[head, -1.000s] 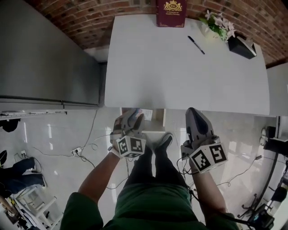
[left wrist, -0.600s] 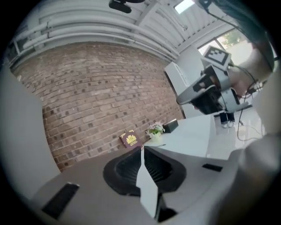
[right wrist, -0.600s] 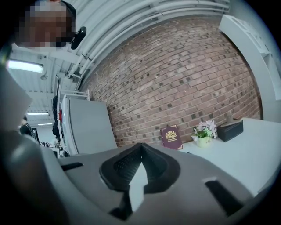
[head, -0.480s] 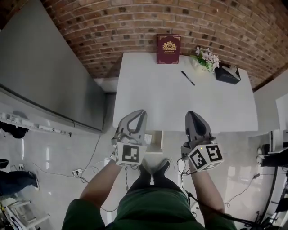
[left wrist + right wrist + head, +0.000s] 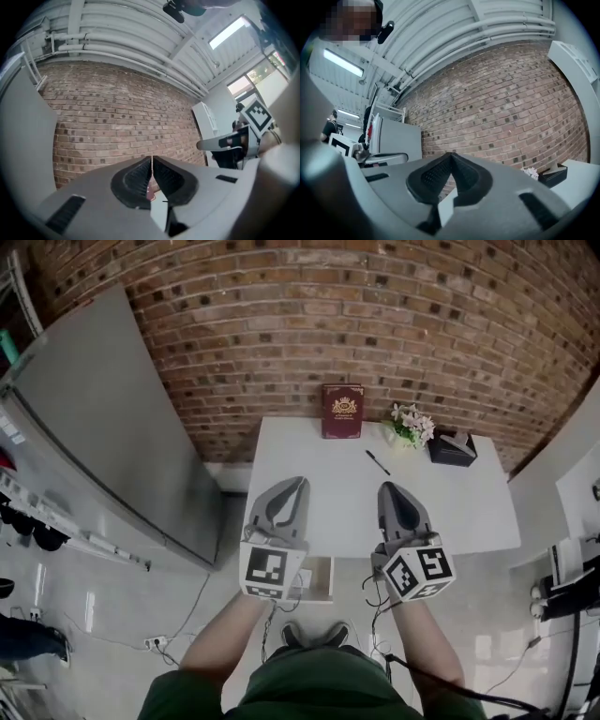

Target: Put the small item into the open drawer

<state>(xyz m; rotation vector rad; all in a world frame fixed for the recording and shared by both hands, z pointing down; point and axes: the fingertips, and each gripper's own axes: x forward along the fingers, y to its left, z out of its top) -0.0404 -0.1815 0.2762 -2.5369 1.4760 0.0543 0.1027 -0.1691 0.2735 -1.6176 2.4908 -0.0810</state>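
A black pen [image 5: 377,462] lies on the white table [image 5: 309,474], right of its middle. Under the table's front edge a small drawer [image 5: 317,579] stands pulled out; what is in it I cannot make out. My left gripper [image 5: 291,484] is held over the table's front left part, its jaws shut with nothing between them [image 5: 152,160]. Level with it, my right gripper [image 5: 390,487] hangs over the front right part, and its pads also meet with nothing held [image 5: 450,155]. Both point at the brick wall, short of the pen.
At the table's back stand a dark red book [image 5: 342,411], a small bunch of flowers [image 5: 411,425] and a black box [image 5: 453,448]. A tall grey cabinet [image 5: 103,437] is close to the table's left side. Cables lie on the floor.
Both grippers have risen from down by the drawer to table height and now point level. The head view has tilted up and takes in the brick wall.
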